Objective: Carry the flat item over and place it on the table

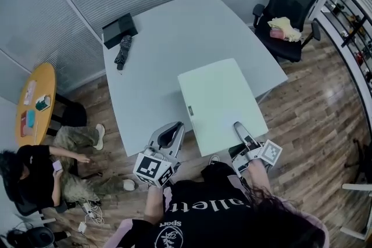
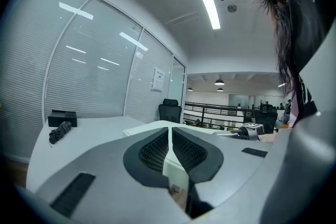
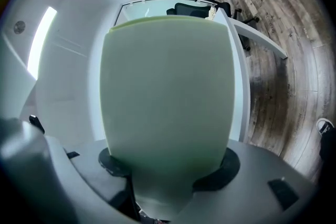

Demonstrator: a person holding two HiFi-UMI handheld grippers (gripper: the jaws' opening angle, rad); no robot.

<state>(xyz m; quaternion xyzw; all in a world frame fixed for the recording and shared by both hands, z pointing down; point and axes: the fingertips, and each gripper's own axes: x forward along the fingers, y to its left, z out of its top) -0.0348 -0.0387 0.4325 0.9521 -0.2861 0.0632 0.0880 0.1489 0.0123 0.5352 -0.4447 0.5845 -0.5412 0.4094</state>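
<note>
— Where is the pale green board?

— In the head view it sits at centre frame, lying across the near edge of the white table, with its near end jutting out over the wood floor. The right gripper is clamped on its near right edge.

— Does the right gripper view agree?

— Yes: the board fills that view, pinched between the jaws (only a strip of table shows at right).

— And the left gripper?

— It is just beside the board's near left corner. Its own view shows the pads drawn almost together with only a slit between them and nothing gripped, the board beyond them.

— Anything only one view has?

— The head view alone shows the black chair at upper right. The black box shows in the left gripper view too.
</note>
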